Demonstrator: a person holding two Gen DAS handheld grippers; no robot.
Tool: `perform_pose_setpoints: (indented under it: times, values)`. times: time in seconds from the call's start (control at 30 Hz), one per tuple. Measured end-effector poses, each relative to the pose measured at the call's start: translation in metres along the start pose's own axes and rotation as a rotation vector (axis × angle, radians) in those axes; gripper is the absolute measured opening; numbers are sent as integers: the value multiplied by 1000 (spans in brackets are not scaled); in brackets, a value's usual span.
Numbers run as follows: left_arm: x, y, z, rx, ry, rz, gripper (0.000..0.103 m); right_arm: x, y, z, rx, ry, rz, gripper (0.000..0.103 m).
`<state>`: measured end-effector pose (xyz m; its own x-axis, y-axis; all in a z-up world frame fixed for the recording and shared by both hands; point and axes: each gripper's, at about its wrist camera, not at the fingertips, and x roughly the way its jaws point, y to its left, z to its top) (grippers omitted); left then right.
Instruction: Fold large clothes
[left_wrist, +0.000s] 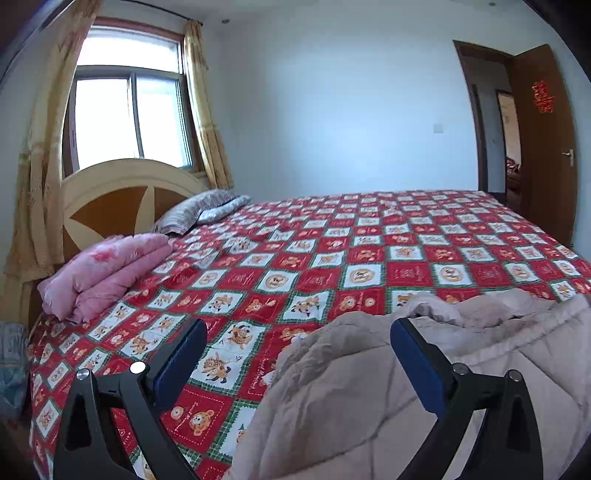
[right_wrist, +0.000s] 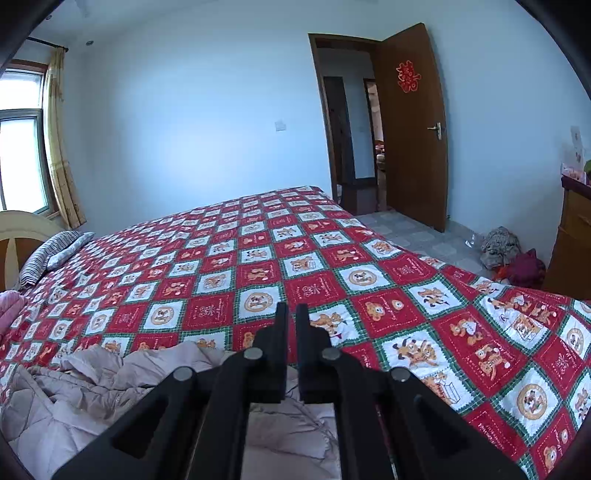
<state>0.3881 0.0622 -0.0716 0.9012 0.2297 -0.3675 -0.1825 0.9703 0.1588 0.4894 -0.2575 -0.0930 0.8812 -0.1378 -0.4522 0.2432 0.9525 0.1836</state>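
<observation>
Both cams sit low at the near bed (left_wrist: 332, 236) edge: left one faces the far-left window (left_wrist: 129, 110), right one the far-right door (right_wrist: 410, 125). Shared: bedspread, wall.

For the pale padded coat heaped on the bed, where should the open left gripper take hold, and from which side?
Probably the raised fold at the coat's near edge, approached from the bare bedspread side. That ridge stands clear of the bed, so one finger of the left gripper can slide under it. The jaws are wide open and empty.
</observation>
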Motion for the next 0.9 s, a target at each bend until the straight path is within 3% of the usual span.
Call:
perform_pose_setpoints:
  times: [0.03, 0.07, 0.13, 0.27, 0.33, 0.43, 0.67, 0.77, 0.8, 0.9]
  values:
    - [-16, -5, -6, 23, -14, -41, 100, -8, 0, -4, 11, 16, 34, 26]
    - [-27, -10, -13, 46, -22, -54, 100, -21, 1, -10, 21, 39, 96, 59]
    - [-46, -21, -31, 80, -38, -95, 100, -52, 6, -27, 25, 43, 200, 85]
    - [-52, -45, -65, 123, -90, -102, 100, -105, 33, -79, -85, 11, 269, 85]
    - [-36, -59, -69, 140, -86, -71, 100, -106, 50, -105, -150, 9, 277, 89]
    - [2, -75, -55, 135, -55, -23, 100, -71, 73, -114, -241, 18, 218, 90]
    - [99, -83, -23, 103, 154, 77, 100, 26, 66, -67, -136, 140, 47, 90]
    - [135, -69, -31, 8, 242, 1, 102, 60, 52, -75, -72, 244, 28, 91]
    - [146, -65, -35, -30, 287, -35, 102, 62, 51, -79, -74, 241, 28, 91]
    - [149, -67, -42, -43, 286, -46, 102, 62, 56, -86, -103, 250, -1, 93]
